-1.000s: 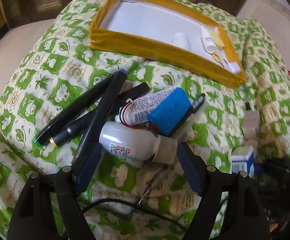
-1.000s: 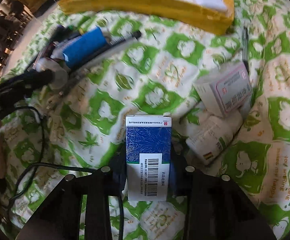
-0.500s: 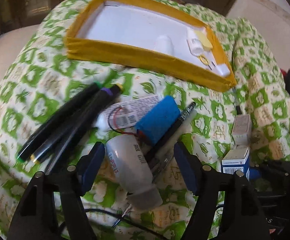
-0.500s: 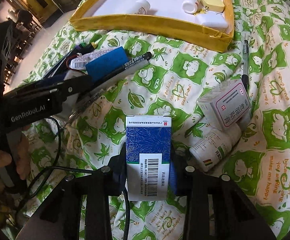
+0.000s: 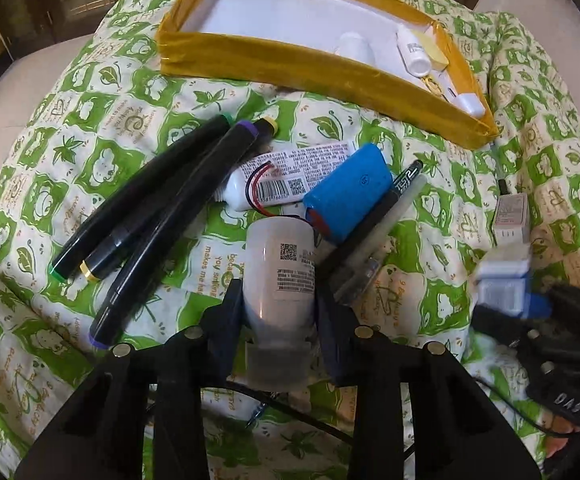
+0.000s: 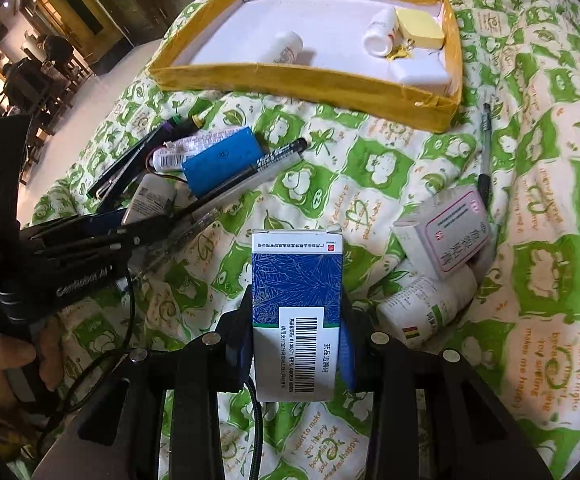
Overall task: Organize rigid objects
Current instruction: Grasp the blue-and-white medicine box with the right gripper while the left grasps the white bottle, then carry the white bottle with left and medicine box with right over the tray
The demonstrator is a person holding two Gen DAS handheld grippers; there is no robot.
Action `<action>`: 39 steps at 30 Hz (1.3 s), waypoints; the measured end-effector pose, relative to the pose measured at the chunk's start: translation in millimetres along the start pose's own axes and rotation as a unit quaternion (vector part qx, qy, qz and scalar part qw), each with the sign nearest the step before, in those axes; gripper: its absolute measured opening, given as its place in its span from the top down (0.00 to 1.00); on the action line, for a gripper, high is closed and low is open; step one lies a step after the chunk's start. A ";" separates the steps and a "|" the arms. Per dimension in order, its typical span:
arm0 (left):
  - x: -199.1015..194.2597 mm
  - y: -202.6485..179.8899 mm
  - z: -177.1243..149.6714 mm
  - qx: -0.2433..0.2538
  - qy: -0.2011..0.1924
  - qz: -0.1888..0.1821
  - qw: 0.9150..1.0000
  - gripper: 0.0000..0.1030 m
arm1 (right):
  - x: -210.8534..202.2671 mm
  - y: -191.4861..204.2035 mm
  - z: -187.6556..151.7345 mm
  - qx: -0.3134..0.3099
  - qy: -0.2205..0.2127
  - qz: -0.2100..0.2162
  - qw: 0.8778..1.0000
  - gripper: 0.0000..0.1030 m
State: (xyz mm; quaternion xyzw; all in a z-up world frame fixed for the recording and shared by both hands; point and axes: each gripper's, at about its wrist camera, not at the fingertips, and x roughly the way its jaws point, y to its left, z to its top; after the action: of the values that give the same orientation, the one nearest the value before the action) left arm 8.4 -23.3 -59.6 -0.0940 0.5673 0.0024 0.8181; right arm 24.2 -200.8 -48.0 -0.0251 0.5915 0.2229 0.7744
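Left claw (image 5: pixel 278 312) closing on the white bottle (image 5: pixel 280 276), QR label up, beside a "TSP" pen (image 5: pixel 400 190). Right claw (image 6: pixel 296 344) clamps the blue barcoded box (image 6: pixel 296 304) over the quilt (image 6: pixel 370 168).

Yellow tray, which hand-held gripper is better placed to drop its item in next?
Probably the right hand-held gripper: it already clamps the blue box. The left is closing on the white bottle.

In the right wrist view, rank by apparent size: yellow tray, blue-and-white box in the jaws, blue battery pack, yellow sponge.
1. yellow tray
2. blue-and-white box, though nearness to the camera inflates it
3. blue battery pack
4. yellow sponge
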 end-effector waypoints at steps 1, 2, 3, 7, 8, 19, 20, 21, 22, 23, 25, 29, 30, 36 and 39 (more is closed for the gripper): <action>-1.0 1.0 0.0 -0.001 -0.003 -0.004 1.000 0.69 | 4.3 0.2 0.1 0.003 0.006 0.011 1.000 0.69; -2.8 2.5 -0.6 -0.002 -0.006 -0.008 1.000 0.69 | 5.8 0.4 0.6 0.007 0.009 0.018 1.000 0.69; -5.0 4.0 -1.3 -0.004 -0.012 -0.012 1.000 0.69 | 5.4 -0.2 0.9 0.011 0.007 0.024 1.000 0.69; -13.3 14.6 -2.9 -0.021 -0.031 -0.038 0.999 0.69 | -2.0 -3.5 -0.4 0.021 -0.001 0.017 1.000 0.60; -13.6 17.0 -3.3 -0.025 -0.030 -0.042 0.998 0.69 | -3.2 -4.3 -1.6 0.023 0.004 0.009 1.000 0.57; 1.5 10.2 2.0 -0.014 -0.007 -0.024 1.000 0.69 | -16.9 11.2 -5.7 -0.011 -0.029 -0.032 0.999 0.68; 2.3 6.3 5.3 -0.013 -0.011 -0.023 1.000 0.69 | -22.6 13.2 -5.1 -0.016 -0.044 -0.032 0.998 0.68; -1.4 6.6 4.7 -0.014 -0.020 -0.026 0.999 0.69 | -28.1 14.9 -4.8 -0.020 -0.059 -0.033 0.998 0.68; -6.7 7.5 3.6 -0.015 -0.033 -0.034 0.999 0.69 | -33.6 16.8 -5.0 -0.025 -0.075 -0.033 0.996 0.68; -11.5 8.5 3.1 -0.016 -0.044 -0.043 0.998 0.69 | -39.0 17.7 -5.3 -0.027 -0.090 -0.030 0.995 0.68; -23.5 12.0 1.9 -0.023 -0.069 -0.061 0.995 0.69 | -43.9 16.3 -2.8 -0.026 -0.107 -0.024 0.994 0.68; -38.8 19.9 2.7 -0.048 -0.102 -0.099 0.989 0.69 | -43.7 14.8 3.5 -0.024 -0.115 -0.019 0.993 0.68; -43.0 23.1 3.5 -0.056 -0.108 -0.112 0.986 0.69 | -43.4 15.0 3.8 -0.023 -0.115 -0.018 0.993 0.68; -65.2 27.1 7.4 -0.055 -0.140 -0.112 0.982 0.69 | -50.9 18.0 4.4 -0.027 -0.124 -0.011 0.992 0.68; -80.3 26.9 12.3 -0.048 -0.158 -0.113 0.980 0.69 | -59.3 18.7 10.5 -0.032 -0.136 -0.015 0.990 0.68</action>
State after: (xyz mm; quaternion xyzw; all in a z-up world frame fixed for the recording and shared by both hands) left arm -11.8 13.3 15.0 -0.1951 0.4162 -0.0483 0.8868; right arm 14.7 -199.5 14.4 -0.0279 0.4728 0.2312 0.8498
